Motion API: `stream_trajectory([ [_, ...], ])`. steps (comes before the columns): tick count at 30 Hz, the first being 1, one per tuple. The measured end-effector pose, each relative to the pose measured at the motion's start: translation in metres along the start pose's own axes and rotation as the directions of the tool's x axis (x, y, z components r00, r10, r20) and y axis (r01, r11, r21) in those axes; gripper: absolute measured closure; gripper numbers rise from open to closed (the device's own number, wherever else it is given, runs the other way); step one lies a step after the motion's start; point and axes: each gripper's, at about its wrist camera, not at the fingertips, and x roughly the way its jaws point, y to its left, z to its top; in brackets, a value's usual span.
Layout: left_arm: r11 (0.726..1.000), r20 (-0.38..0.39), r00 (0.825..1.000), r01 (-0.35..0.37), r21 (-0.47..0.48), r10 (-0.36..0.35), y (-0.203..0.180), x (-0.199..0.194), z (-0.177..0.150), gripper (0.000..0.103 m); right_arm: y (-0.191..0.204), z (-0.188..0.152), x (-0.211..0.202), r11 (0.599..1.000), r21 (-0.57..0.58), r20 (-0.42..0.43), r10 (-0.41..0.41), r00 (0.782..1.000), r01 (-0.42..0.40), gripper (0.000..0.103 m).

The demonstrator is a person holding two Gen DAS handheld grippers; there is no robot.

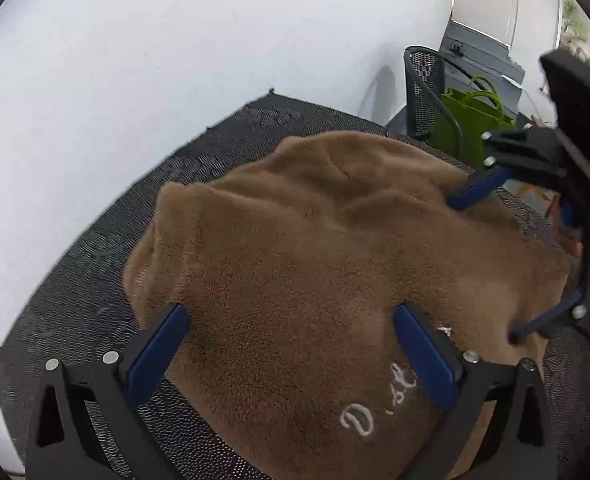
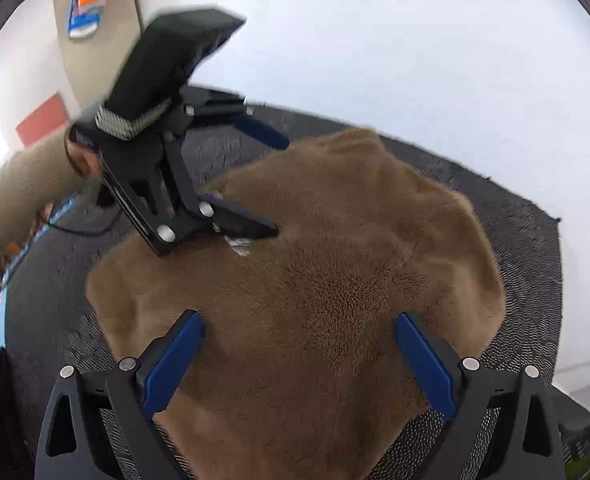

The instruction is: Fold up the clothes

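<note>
Fleece everywhere on my feeds right now: the brown garment (image 1: 315, 264) is lying in a lumpy heap on the dark mat (image 1: 95, 248), and it sits right under and between both tools. My left gripper (image 1: 291, 328) has its jaws spread wide, fingers planted down on either side of a broad stretch of the fabric, nothing pinched between them as far as I can see. Same story for the right gripper (image 2: 301, 336): wide open, blue pads straddling the fleece, not clamped on anything.

From the left wrist view the right gripper shows at the far right side of the garment, its blue fingers touching the cloth edge. From the right wrist view the left one is at the upper left, lower finger pressed onto the fabric beside a small white tag (image 2: 239, 246), with a hand (image 2: 81, 158) and a beige sleeve (image 2: 19, 196) behind it.

Texture-wise the garment is fuzzy, short-pile plush, rounded and puffy with soft creases, plus some white stitched lettering (image 1: 359, 420) near my left fingers. The mat is a dark speckled weave with a frayed corner, on a pale surface.

Off in the background there's a black mesh chair (image 1: 425, 92) with a lime green bag (image 1: 471, 124) standing on it; I can't tell what's inside.
</note>
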Motion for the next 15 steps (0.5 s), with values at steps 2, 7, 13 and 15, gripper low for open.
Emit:
stream_trajectory([
  [2,0.999,-0.012,0.999,0.029,-0.02,-0.029,0.003,0.007,-0.004,0.0,-0.004,-0.007,0.009,1.0,-0.002,-0.026,0.014,1.0,-0.014,0.004],
  [7,0.996,0.015,0.998,0.056,-0.065,-0.055,0.002,0.022,-0.018,0.0,-0.01,-0.025,0.013,0.999,0.012,0.004,0.032,0.999,-0.032,0.002],
  [13,0.997,0.039,0.998,0.05,-0.059,-0.047,0.002,0.005,-0.02,0.0,-0.01,-0.025,0.009,0.999,0.014,0.009,0.042,0.999,-0.042,0.002],
  [15,0.999,0.065,0.997,0.033,-0.002,-0.033,-0.002,-0.009,-0.019,0.0,-0.012,-0.017,-0.001,0.998,0.025,0.015,0.05,0.999,-0.05,0.002],
])
